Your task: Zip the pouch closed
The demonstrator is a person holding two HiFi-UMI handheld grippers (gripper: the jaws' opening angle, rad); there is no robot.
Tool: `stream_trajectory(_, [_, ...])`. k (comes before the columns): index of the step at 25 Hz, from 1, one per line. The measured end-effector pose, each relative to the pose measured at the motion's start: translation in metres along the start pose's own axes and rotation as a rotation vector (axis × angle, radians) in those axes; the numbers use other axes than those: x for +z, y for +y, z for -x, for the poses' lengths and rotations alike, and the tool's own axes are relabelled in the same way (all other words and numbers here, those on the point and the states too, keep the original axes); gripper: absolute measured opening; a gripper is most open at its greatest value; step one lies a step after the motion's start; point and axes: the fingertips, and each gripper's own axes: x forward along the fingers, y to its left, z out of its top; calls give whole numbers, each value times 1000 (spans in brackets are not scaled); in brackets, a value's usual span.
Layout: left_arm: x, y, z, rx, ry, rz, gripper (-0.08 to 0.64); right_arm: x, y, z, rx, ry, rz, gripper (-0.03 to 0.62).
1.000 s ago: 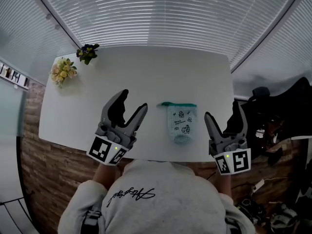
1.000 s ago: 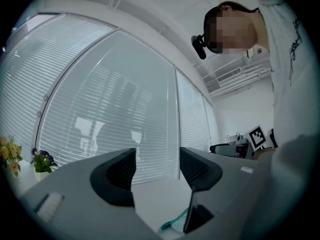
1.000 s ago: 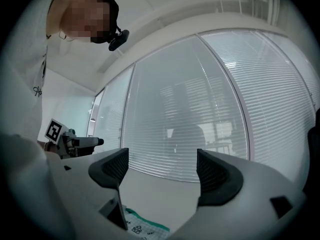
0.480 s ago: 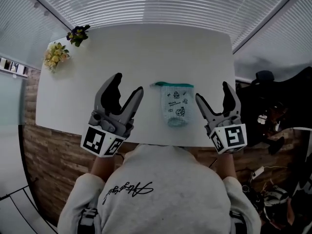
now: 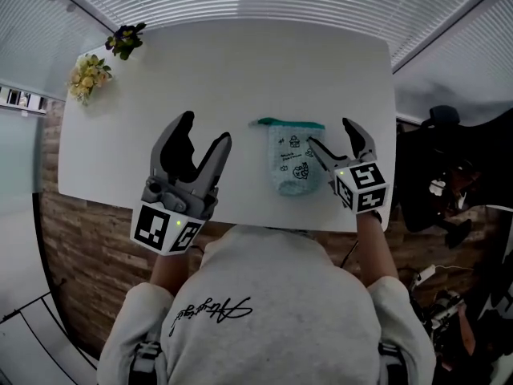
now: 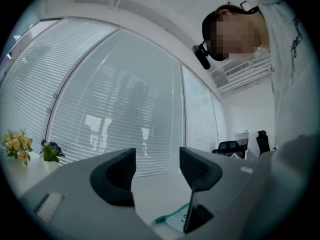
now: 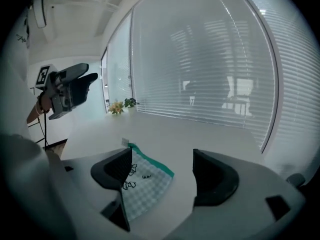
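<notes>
A pale checked pouch (image 5: 291, 159) with small cartoon prints lies flat on the white table (image 5: 224, 70), its teal zip edge (image 5: 290, 123) at the far side. My right gripper (image 5: 333, 133) is open just right of the pouch, its left finger over the pouch's right edge. Its jaws have just been closing a little, and nothing is pressed between them. In the right gripper view the pouch (image 7: 145, 181) lies beneath and beyond the left jaw of the gripper (image 7: 162, 171). My left gripper (image 5: 203, 128) hangs open left of the pouch, apart from it, and empty (image 6: 157, 166).
Two small flower pots (image 5: 86, 74) (image 5: 124, 38) stand at the table's far left corner. The near table edge (image 5: 240, 219) runs just in front of the person's body. Window blinds curve round the far side. A dark chair (image 5: 445, 123) stands off to the right.
My right gripper has dropped, tipped downward and moved inward to the pouch's right edge. The left gripper has hardly shifted. The pouch lies as before.
</notes>
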Motion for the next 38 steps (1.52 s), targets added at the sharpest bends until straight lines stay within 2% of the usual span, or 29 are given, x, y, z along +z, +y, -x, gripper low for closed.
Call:
stream_trajectory(6, [-5,2,2,10,8,8,259,-27,-2,-20,14,130,-52,350])
stream_trajectory(10, [-8,4,3,17,13,13,259,-42,2,-31,28,202,-30,342])
stream_trajectory(16, [-10,6,2,17,21,5,259,-48,3,-41,55,246,-81,322])
stream_trajectory(21, [-12,6,3,19,28,4,259,-52,5,-46,94,293,-118,264])
stream_trajectory(24, [-13,10,3,28,30,5,259,-53,0,-48,74,302,-105,218])
stream_trajectory(26, [-13,11,2,29,31,4,259,-54,-4,-48,59,304,-99,165])
stream_trajectory(33, [-16,12,-3,23,39,7,259,-55,-1,-47,46,305,-1,109])
stream_trajectory(38, [-19,12,-6,21,41,13,259,-51,2,-47,56,269,24,64])
